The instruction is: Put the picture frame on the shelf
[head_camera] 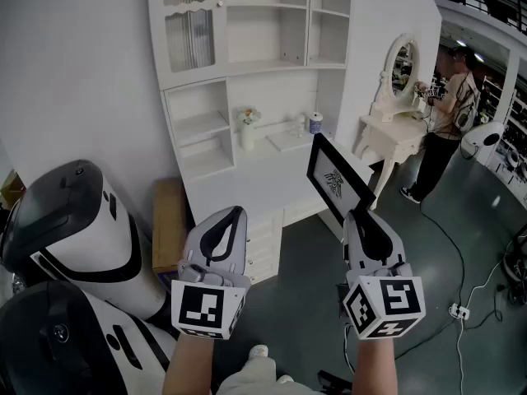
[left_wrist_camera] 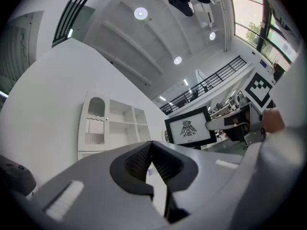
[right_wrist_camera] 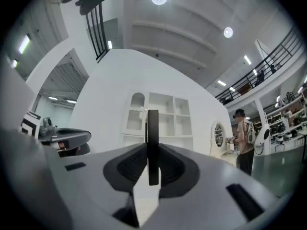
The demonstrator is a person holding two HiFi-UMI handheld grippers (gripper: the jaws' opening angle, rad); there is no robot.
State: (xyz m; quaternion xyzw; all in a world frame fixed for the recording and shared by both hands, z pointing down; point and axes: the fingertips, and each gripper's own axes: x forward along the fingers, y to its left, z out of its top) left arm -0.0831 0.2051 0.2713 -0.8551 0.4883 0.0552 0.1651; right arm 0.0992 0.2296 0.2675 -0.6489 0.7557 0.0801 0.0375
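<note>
— What has the right gripper (head_camera: 356, 217) got?
— It is clenched on the lower edge of the black-framed picture with a white bird print (head_camera: 338, 178), which is held tilted.
— And the left gripper (head_camera: 228, 218)?
— Jaws together, nothing between them.
— Where is the frame?
— In the air before the right edge of the tall white shelf unit's (head_camera: 272, 31) counter, on no shelf.

Lower corner of the picture frame (head_camera: 338, 178) behind the right gripper (head_camera: 363, 224) (shelf ornaments (head_camera: 315, 123) too small for certainty)
</note>
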